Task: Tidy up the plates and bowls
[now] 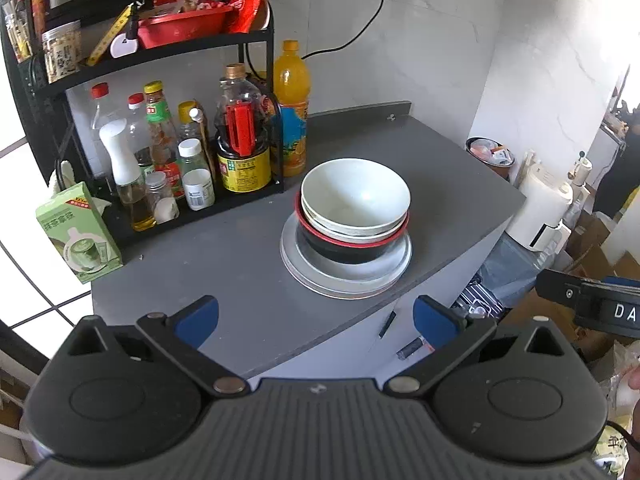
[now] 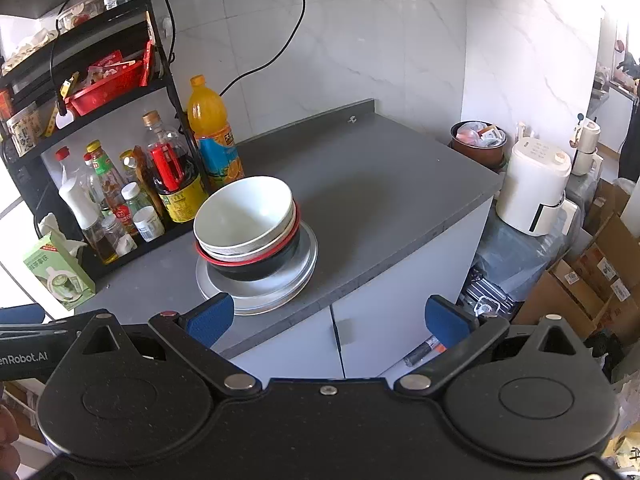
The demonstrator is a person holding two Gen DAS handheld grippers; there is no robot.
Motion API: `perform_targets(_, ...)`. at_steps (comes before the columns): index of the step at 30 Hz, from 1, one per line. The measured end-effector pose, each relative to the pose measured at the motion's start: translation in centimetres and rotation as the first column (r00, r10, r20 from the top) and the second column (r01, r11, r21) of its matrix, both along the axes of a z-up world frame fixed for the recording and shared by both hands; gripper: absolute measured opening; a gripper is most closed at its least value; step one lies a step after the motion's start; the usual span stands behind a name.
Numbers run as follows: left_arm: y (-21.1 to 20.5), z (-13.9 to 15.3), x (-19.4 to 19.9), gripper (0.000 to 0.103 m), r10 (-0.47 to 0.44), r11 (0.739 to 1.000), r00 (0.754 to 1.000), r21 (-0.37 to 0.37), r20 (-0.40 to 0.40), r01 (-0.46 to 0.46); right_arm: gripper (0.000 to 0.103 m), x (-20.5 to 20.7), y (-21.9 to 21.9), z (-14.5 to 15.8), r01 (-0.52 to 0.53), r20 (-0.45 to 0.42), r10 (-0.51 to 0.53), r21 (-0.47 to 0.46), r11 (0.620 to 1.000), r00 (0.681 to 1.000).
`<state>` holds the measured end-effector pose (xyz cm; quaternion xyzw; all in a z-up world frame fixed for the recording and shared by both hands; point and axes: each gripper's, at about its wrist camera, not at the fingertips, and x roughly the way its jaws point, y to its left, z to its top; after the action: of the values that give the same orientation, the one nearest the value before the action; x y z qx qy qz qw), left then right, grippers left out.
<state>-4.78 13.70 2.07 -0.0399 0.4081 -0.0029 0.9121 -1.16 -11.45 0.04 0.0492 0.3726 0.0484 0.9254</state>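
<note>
Both our grippers, left gripper (image 1: 316, 322) and right gripper (image 2: 330, 320), hang with jaws wide and empty; the bowl stack (image 1: 354, 210) on its plate (image 1: 346, 276) sits mid-desk (image 1: 224, 264), dead ahead of the left.

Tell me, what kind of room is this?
Most likely a home kitchen corner: a grey countertop holds stacked bowls on metal plates, beside a black rack of sauce and oil bottles, with tiled walls behind.
</note>
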Motion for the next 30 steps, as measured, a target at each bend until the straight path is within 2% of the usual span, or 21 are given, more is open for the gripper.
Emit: perform_targets(30, -0.4, 0.2, -0.9, 0.103, -0.01, 1.0, 1.0, 0.002, 0.009, 0.01, 0.103, -0.9, -0.1, 0.2, -0.009, 0.006, 0.009, -0.004, 1.0, 1.0)
